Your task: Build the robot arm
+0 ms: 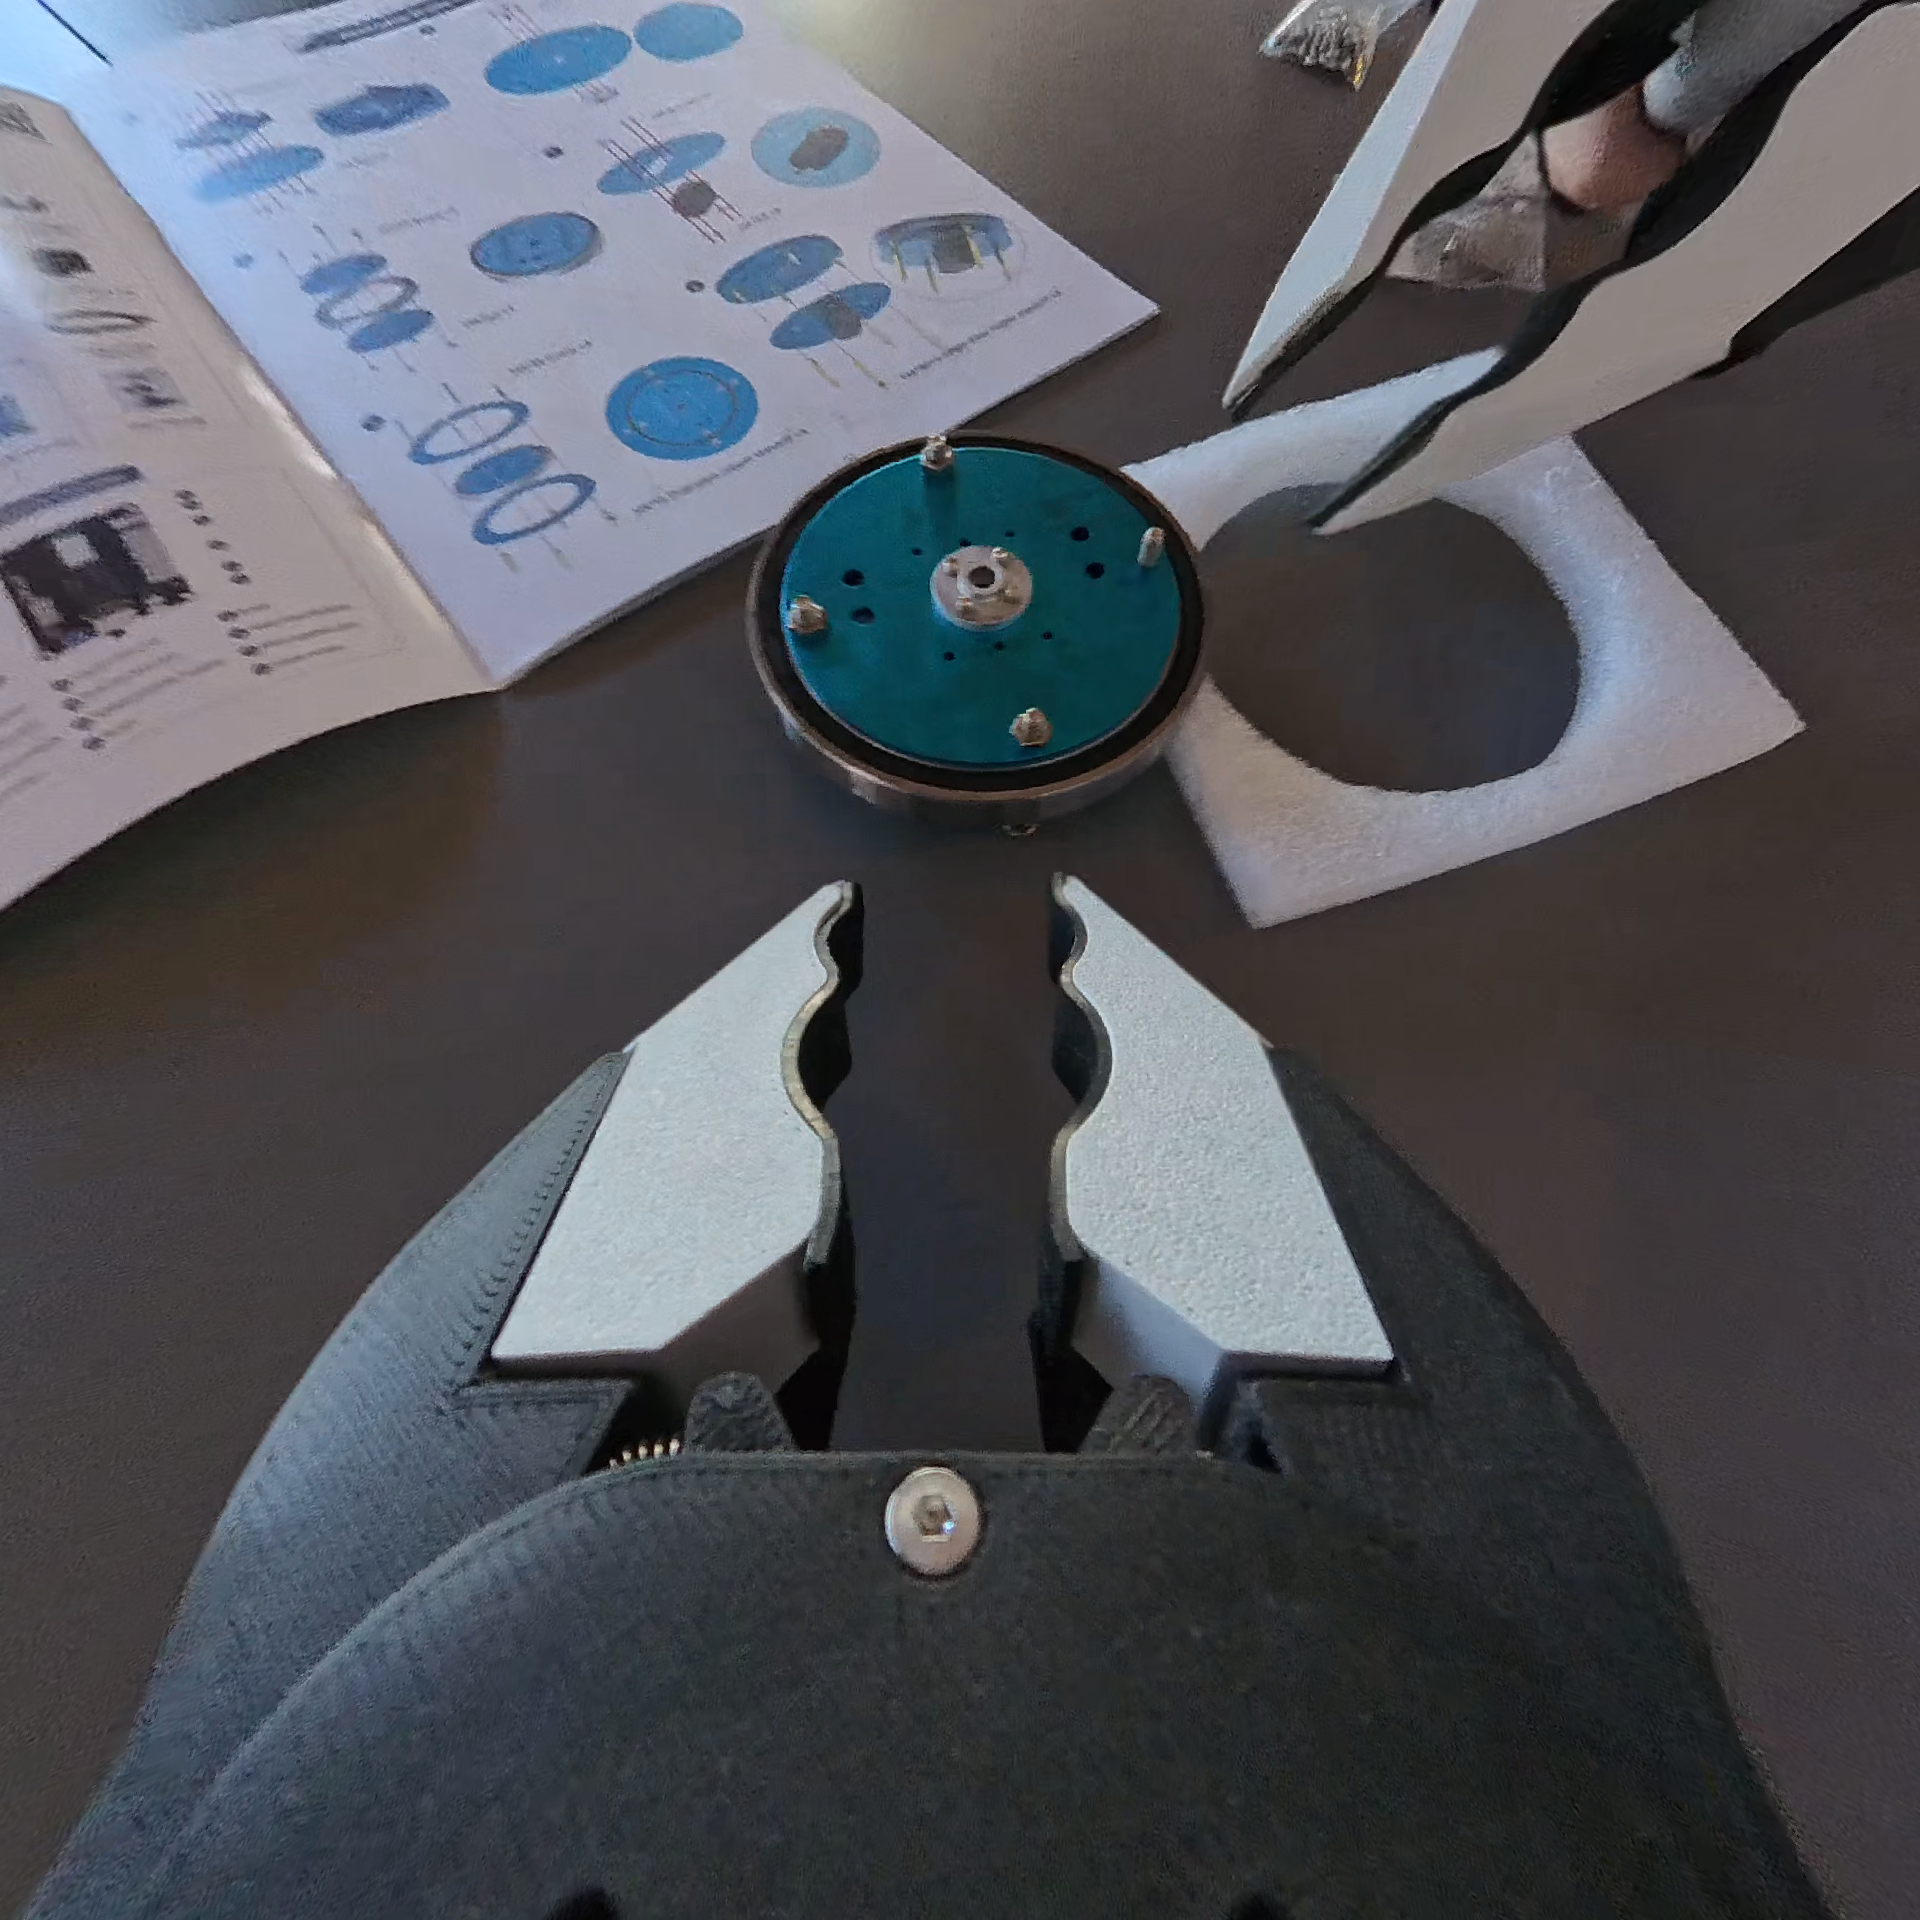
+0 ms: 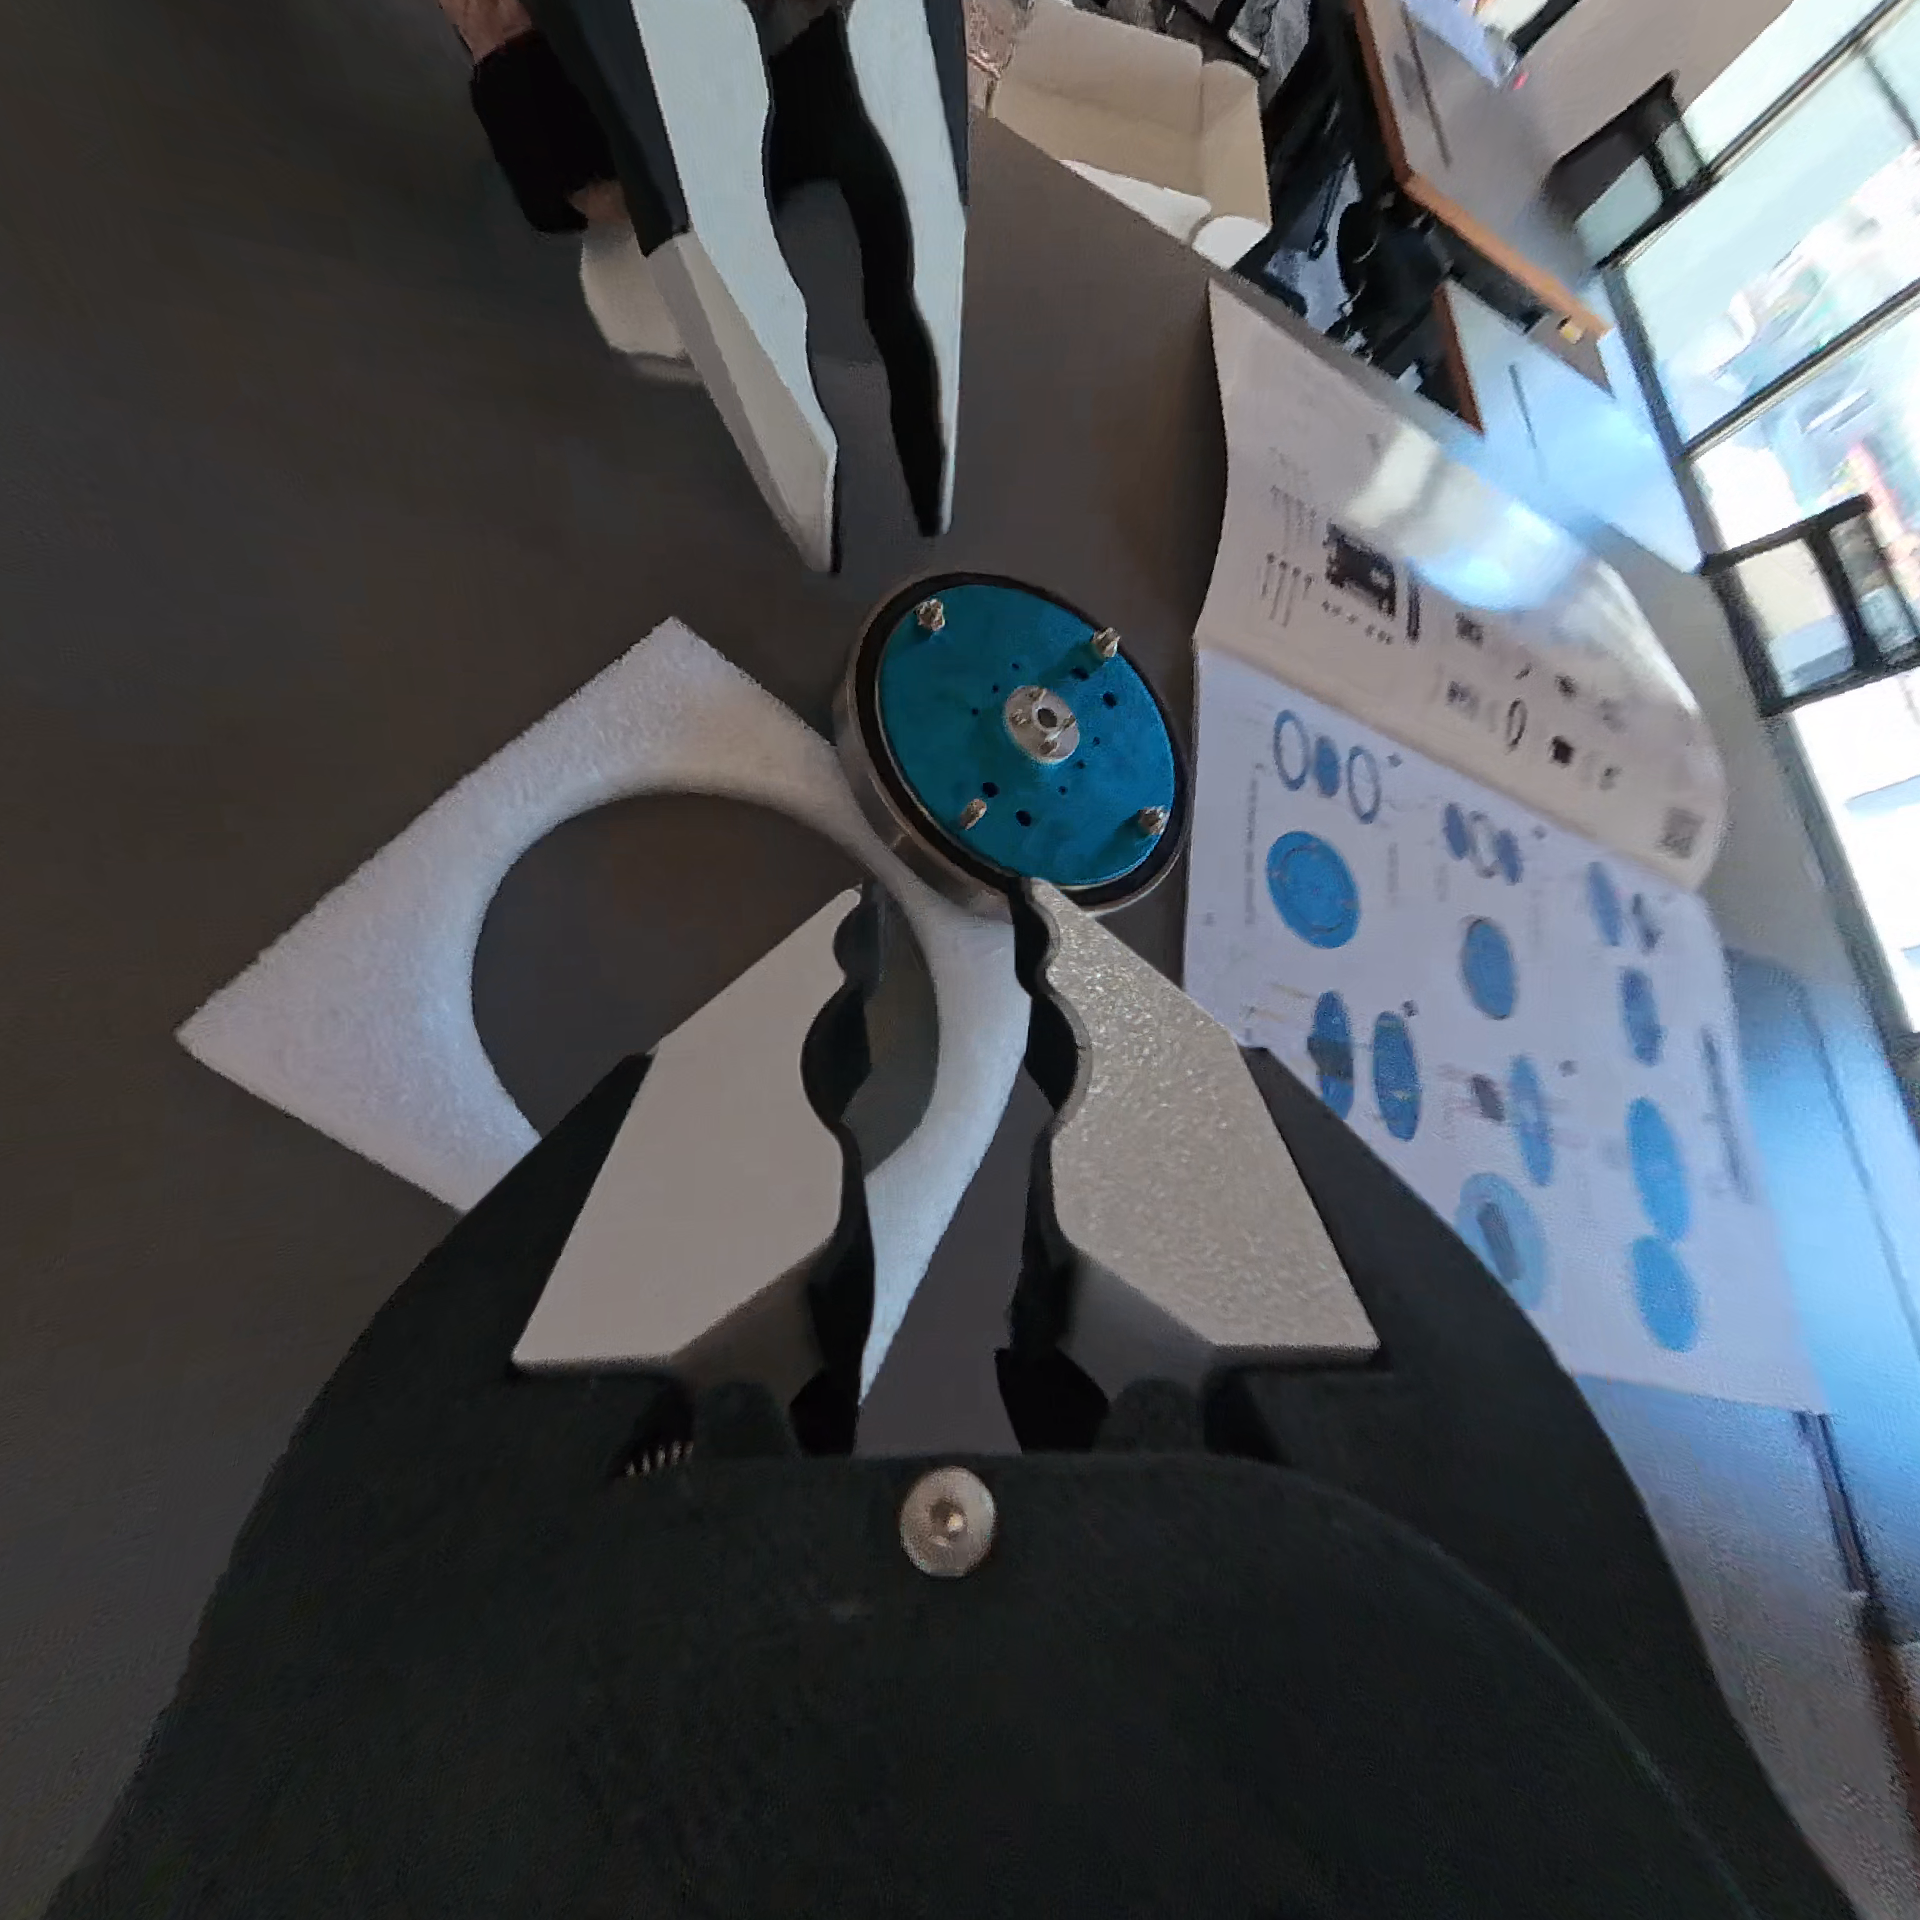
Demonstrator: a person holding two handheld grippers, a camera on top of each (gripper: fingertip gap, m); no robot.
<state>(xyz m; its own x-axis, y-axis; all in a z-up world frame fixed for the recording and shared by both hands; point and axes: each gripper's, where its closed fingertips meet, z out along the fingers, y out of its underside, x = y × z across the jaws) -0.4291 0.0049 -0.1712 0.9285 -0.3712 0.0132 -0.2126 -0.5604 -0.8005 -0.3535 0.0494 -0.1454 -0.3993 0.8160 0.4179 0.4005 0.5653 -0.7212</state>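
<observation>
Left tongs [image 1: 951, 914]: parted by a moderate gap, nothing between the fingers; poised above bare bench [image 1: 312, 1039], tips just short of the round disc assembly and not touching it.

Right tongs [image 2: 940, 914]: parted by a similar gap, holding nothing; tips over the white foam square, just beside the rim of the disc assembly. Whether the tips touch the foam or the rim cannot be told from either view.

Disc assembly [image 1: 977, 623]: round, flat on the bench, between the two tongs. Teal-blue top plate with small holes, four upright metal posts near its edge, a silvery hub [image 1: 975, 585] at centre, a black ring and a metal outer rim around the plate. Also seen in the right wrist view [image 2: 1023, 743].

Foam square [image 1: 1683, 727]: white, with a large circular cut-out showing the bench through it; lies touching or just beside the disc assembly on its right.

Instruction sheet [image 1: 499, 312]: an opened, folded white paper with blue disc diagrams, lying flat to the left of and beyond the disc assembly.

Small bags [image 1: 1320, 42]: clear plastic, dark contents, at the far right edge of the bench; contents too blurred to identify.

Bench: dark, matte surface carrying all items.
</observation>
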